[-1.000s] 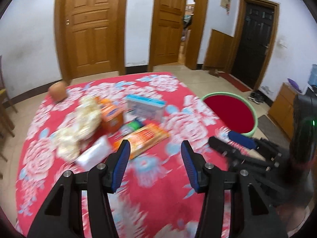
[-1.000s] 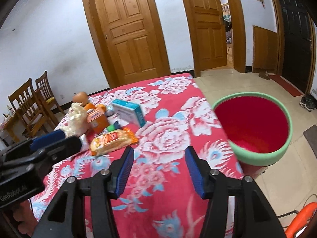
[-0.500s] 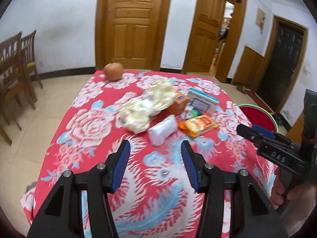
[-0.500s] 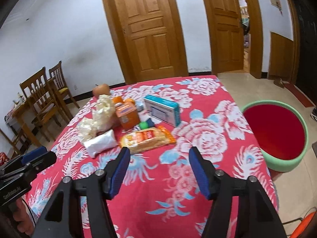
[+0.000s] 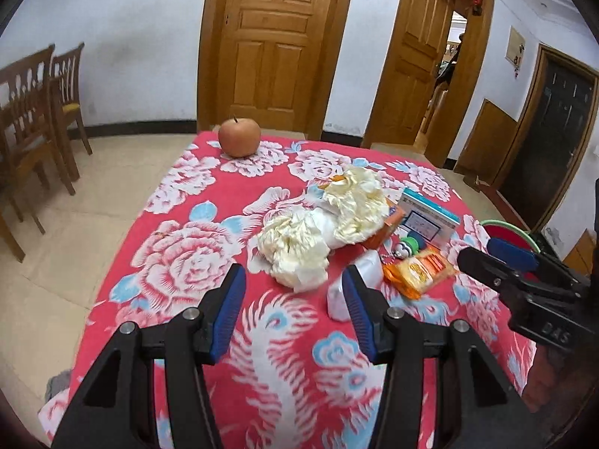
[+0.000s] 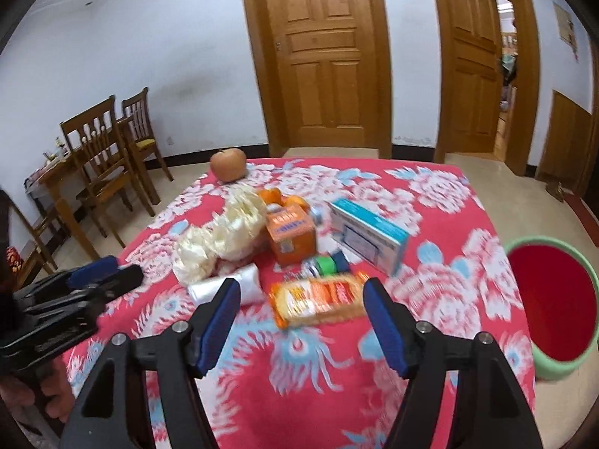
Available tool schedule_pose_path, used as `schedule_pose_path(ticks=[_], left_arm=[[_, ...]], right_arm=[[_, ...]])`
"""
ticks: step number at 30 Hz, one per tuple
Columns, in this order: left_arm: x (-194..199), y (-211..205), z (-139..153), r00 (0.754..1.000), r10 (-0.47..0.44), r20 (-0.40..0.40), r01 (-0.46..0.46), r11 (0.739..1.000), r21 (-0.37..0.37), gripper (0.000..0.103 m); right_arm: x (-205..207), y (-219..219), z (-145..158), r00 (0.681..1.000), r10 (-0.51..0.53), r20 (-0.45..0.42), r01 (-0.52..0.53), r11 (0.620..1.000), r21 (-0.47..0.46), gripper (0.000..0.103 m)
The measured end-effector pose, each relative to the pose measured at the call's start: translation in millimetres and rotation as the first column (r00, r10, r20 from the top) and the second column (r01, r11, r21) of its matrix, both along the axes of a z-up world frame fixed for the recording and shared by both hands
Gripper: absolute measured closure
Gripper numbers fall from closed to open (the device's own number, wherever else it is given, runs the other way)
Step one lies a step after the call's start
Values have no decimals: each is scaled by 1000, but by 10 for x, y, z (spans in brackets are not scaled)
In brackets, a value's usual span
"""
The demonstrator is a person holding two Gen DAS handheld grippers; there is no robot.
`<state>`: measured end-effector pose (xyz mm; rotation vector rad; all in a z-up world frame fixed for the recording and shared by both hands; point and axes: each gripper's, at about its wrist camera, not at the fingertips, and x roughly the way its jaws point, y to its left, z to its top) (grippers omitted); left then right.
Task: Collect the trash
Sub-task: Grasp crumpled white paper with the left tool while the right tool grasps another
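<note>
Heaped mid-bench (image 5: 194, 202) on the red rose-print cloth: crumpled cream paper wads (image 5: 299, 247), white plastic pouch (image 5: 359, 280), orange cracker packet (image 6: 318, 299), orange carton (image 6: 292, 237), blue-and-white box (image 6: 368, 239). Left tongs (image 5: 294, 314) half open and empty above the wads; right tongs (image 6: 301, 321) just opened wider, empty, over the packet. Only from the right wrist: whole red, green-rimmed bin (image 6: 554, 303) beside the bench.

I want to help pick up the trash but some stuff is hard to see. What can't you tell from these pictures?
- Orange carton: print too blurred to read in the right wrist view; the crumpled white paper hides most of it in the left.
- Small green-capped thing: too small and blurred to name in either view.
- Red basin: cut off by the edge in the right wrist view, behind the right gripper in the left.
- White packet: partly behind the left gripper.
</note>
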<state>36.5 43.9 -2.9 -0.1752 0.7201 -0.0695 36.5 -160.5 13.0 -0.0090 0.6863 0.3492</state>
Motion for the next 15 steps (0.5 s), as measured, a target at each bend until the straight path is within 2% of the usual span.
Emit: schedule_pose_path(ticks=[3, 6, 11, 13, 15], left_arm=[[172, 1, -44, 1000, -8, -15, 8, 1000, -5, 50], [325, -83, -132, 998, -30, -55, 32, 999, 40, 50], [512, -154, -288, 993, -52, -106, 57, 997, 47, 50], [548, -134, -318, 993, -50, -110, 54, 998, 35, 50], [560, -68, -329, 994, -46, -104, 44, 999, -15, 50]], right_arm=[[159, 105, 54, 999, 31, 12, -31, 1000, 5, 32], [345, 212, 107, 999, 27, 22, -28, 999, 28, 32], [637, 415, 111, 998, 60, 5, -60, 997, 56, 29], [743, 507, 73, 996, 85, -16, -84, 995, 61, 29], [850, 598, 5, 995, 92, -44, -89, 995, 55, 28]])
